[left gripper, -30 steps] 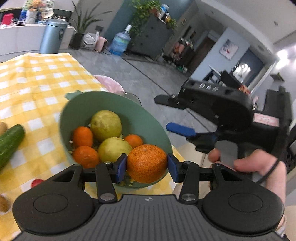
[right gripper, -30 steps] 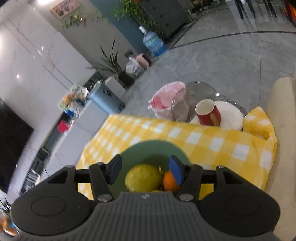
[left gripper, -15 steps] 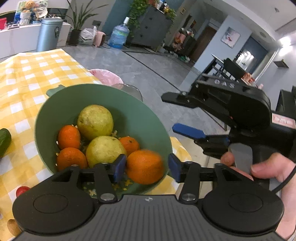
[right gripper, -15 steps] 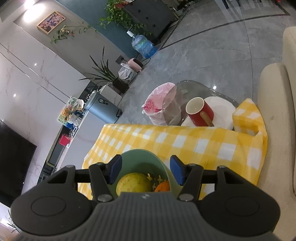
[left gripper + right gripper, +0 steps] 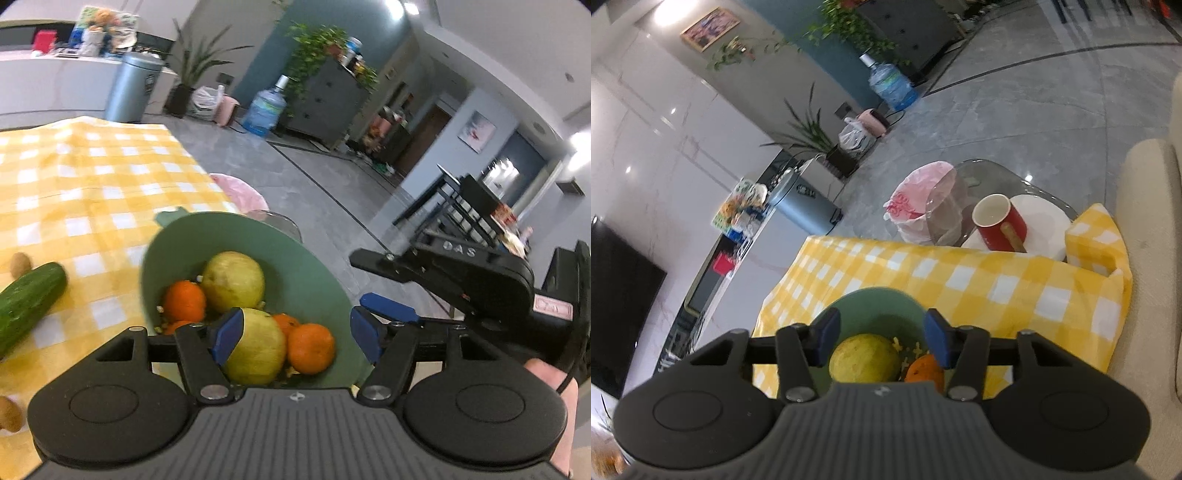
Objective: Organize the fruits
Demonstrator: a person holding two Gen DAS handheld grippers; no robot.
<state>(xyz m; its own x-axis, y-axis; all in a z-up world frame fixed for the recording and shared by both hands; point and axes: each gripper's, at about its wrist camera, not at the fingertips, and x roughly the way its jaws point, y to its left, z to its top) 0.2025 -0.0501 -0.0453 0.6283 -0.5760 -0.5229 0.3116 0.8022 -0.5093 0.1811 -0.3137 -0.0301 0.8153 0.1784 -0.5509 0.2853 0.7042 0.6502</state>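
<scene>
From the left wrist view, the left gripper (image 5: pixel 295 334) is hovering over the near rim of the green bowl (image 5: pixel 314 266), its jaws opening and standing wide, the pads pressing on nothing. Between them are lying a yellow-green fruit (image 5: pixel 258 354) and an orange (image 5: pixel 311 347), both resting in the bowl. Farther back in the bowl are sitting a 2nd yellow-green fruit (image 5: pixel 233 281) and another orange (image 5: pixel 184 300), with more orange partly hidden. The bowl is sitting at the edge of the yellow checked cloth (image 5: pixel 85 184) on the worktop. A cucumber (image 5: pixel 26 302) is lying on the cloth to the left. The right gripper (image 5: pixel 388 310) is showing at the right, just beside the bowl's rim, held by a hand (image 5: pixel 554 406).

From the right wrist view, the right gripper (image 5: pixel 881 341) is pointing down at the same bowl (image 5: pixel 875 306), its jaws closing at a middling gap with no fruit pinched. Below them are showing 1 yellow-green fruit (image 5: pixel 863 357) and 1 orange (image 5: pixel 923 373). A red mug (image 5: pixel 999 221) is standing beyond the cloth's far edge.
</scene>
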